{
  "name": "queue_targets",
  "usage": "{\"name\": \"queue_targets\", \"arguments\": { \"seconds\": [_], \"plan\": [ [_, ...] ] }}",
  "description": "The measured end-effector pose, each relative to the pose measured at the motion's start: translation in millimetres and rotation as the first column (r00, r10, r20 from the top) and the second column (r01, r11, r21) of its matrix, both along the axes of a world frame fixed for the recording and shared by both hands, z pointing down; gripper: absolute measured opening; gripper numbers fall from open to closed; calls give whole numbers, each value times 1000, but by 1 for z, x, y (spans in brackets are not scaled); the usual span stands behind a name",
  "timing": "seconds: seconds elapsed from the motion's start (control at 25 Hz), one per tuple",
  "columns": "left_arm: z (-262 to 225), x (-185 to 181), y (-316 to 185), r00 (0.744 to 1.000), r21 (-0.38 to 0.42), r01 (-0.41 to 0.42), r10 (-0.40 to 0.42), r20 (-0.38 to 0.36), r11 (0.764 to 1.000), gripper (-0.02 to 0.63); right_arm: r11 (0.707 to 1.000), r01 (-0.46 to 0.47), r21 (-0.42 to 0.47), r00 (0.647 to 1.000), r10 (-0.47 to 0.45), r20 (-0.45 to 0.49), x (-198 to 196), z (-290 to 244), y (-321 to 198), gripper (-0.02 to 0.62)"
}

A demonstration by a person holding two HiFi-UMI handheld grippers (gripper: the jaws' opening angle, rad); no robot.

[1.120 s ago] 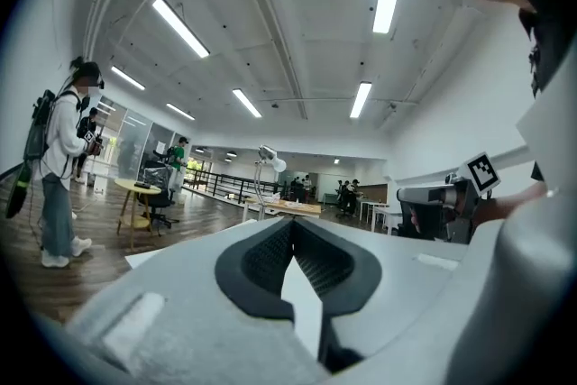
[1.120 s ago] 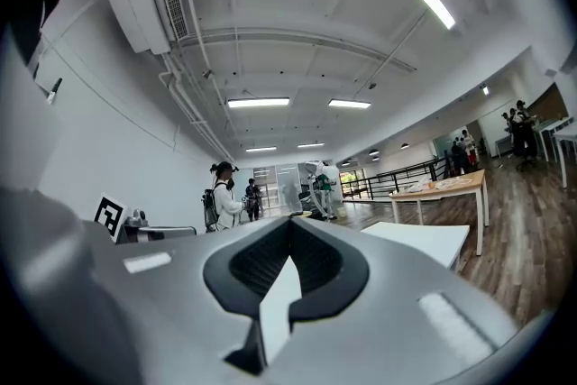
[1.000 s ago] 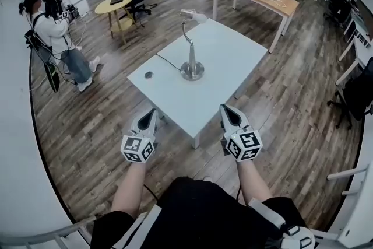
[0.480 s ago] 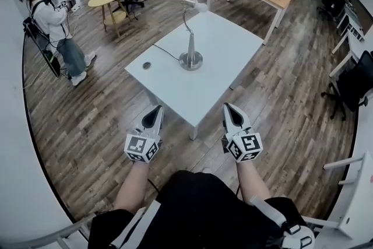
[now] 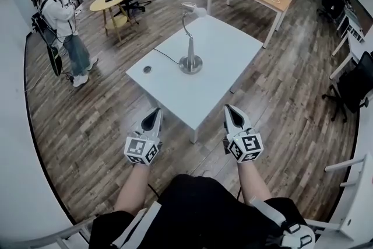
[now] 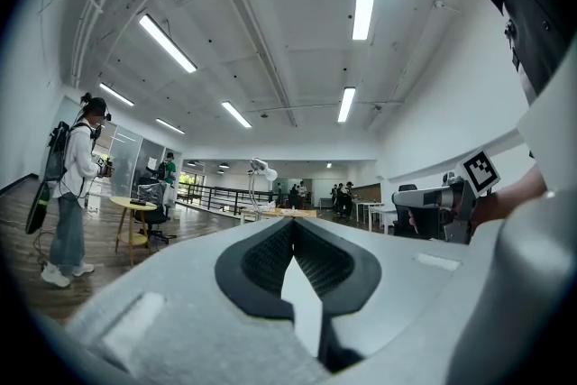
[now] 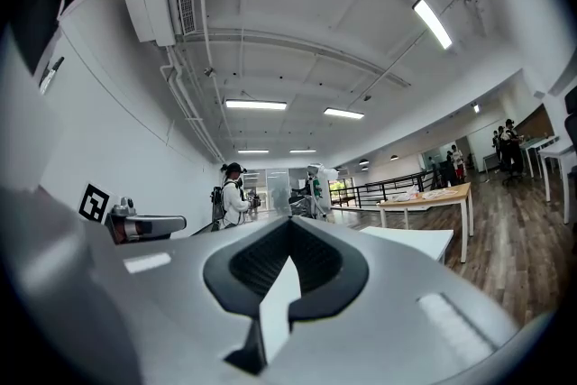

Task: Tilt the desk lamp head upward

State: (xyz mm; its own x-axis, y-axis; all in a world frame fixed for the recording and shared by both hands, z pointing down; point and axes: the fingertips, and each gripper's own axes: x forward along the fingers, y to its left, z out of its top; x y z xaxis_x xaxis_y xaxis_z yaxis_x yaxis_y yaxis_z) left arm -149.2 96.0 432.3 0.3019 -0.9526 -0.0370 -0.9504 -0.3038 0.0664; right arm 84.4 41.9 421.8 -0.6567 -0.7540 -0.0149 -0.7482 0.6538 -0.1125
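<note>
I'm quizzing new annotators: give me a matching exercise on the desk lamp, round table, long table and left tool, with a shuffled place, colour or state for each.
1 desk lamp
2 round table
3 long table
4 left tool

A shut, holding nothing
B yellow top, near the standing person
C standing on the white table
D wooden top, beyond the white table

Pairs: 1-C, 2-B, 3-D, 4-A

White table (image 5: 230, 49), round yellow table (image 5: 98, 6), person wearing backpack (image 5: 59, 19)
</note>
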Motion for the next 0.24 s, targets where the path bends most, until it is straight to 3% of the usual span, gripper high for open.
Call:
{"name": "queue_targets", "arguments": {
  "seconds": [0.24],
  "plan": [
    [4, 3, 0, 1000, -10, 3, -3, -5, 1000, 0, 1000, 6, -4, 1000, -6, -5, 2, 4, 1, 3]
  ]
}}
